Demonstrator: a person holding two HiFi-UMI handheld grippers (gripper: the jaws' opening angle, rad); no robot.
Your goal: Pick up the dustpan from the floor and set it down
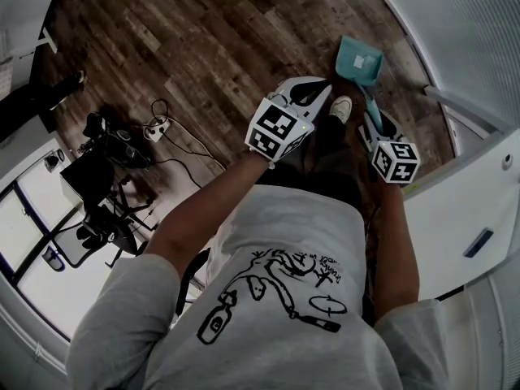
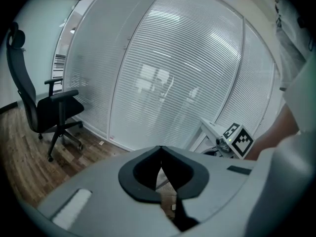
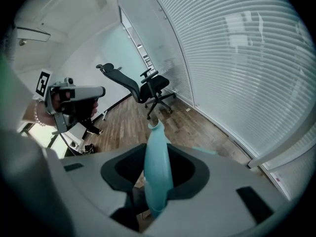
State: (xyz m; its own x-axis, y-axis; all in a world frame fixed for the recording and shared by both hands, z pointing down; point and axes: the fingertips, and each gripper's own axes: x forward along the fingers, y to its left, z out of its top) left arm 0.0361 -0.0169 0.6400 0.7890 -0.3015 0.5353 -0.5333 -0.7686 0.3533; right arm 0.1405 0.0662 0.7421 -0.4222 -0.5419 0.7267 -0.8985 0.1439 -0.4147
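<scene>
Dustpan (image 1: 360, 62) was in the right tongs (image 1: 370, 119), clamped by its teal handle (image 3: 157, 162) w/ the pads pressing either side (plain enough in the right gripper view). Its pan end hung out ahead of the tongs, on the side toward the blind-covered wall (image 1: 463, 31), over the wood floor (image 1: 203, 47) and just beyond the person's shoe (image 1: 342, 108). Whether the pan's lip touched the floor couldn't be told. Left tongs (image 2: 160, 157) were pinched together w/ nothing between them, farther from that wall than the right pair and apart from the dustpan. An office chair (image 2: 49, 110) stood along the same wall, well away.

Pick-up looked done, so the step in hand was prob. the carry toward setting down. Next move would call for lowering the pan flat onto the floor near the wall and keeping the handle from twisting in the pads. The right tongs should spread only once the weight rested. Left tongs likely weren't needed.
</scene>
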